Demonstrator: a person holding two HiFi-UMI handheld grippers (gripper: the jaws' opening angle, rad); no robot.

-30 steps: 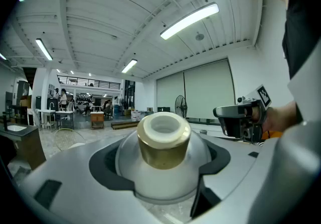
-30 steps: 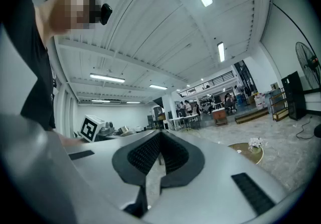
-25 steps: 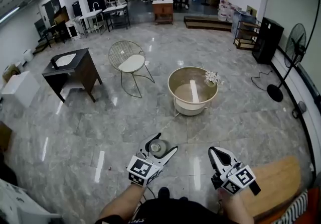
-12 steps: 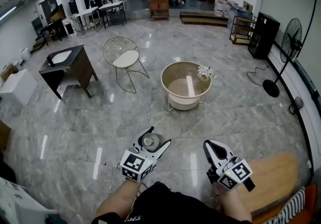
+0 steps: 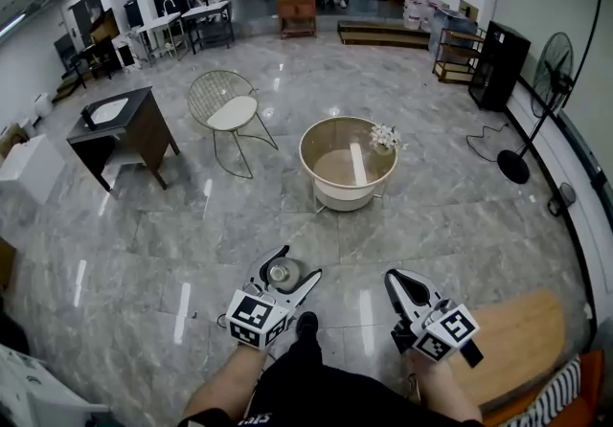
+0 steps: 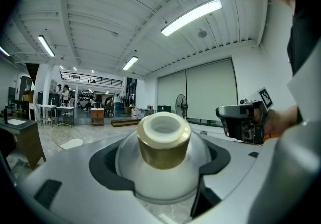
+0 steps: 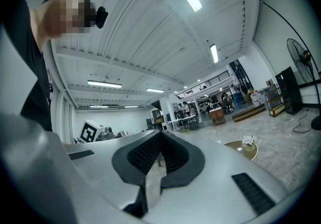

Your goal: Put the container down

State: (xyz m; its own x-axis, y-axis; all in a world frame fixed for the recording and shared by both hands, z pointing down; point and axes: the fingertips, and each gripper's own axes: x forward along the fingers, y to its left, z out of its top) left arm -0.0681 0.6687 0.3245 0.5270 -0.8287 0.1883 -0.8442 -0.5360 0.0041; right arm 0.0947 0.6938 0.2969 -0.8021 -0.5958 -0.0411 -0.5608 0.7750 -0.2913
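Shifted leftward since a second ago is the round table (image 5: 330, 195); short of it the container (image 5: 281, 273) is clamped in the left gripper (image 5: 300, 262), and the right gripper (image 5: 395, 280) is pressed together, empty

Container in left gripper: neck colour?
Neck of the container is gold, rim white; clearest in the left gripper view.

Round table (image 5: 332, 190), wire chair (image 5: 230, 115) on marble floor (image 5: 460, 224)
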